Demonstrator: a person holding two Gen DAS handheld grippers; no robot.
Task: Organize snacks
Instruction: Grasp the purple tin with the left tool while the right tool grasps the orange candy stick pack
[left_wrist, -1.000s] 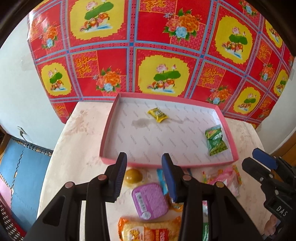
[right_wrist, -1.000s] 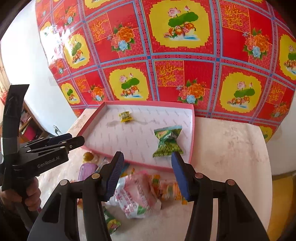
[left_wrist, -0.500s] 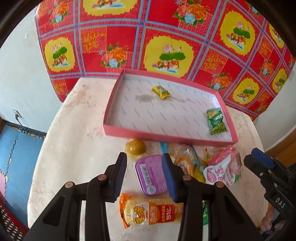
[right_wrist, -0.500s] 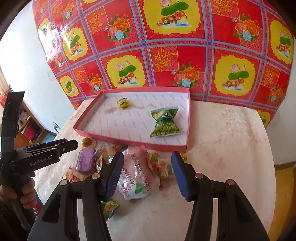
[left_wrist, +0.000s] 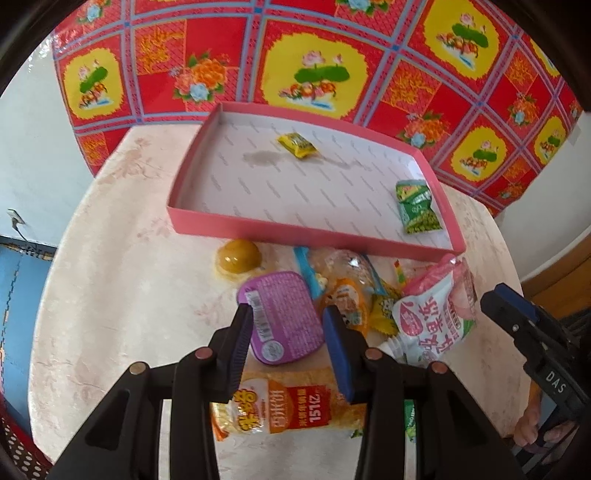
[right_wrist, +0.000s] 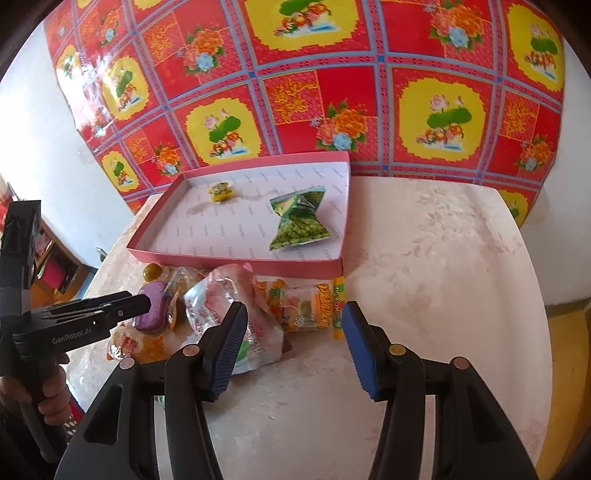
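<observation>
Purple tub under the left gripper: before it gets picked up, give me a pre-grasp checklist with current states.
1. Left gripper open: ok.
2. Fingers straddle the purple tub: ok; one each side in the left wrist view.
3. Fingers low enough to grip: cannot tell.
4. Tub free of neighbours: not ok; an orange packet crowds its right edge.
5. Room in the pink tray: ok; it holds only a yellow candy and a green packet.
6. Right gripper out of the way: ok; open above the pink bag.

Pulled back from the pink tray and dropped the left gripper over the purple tub; likewise drew the right gripper toward the pink-white bag.
</observation>
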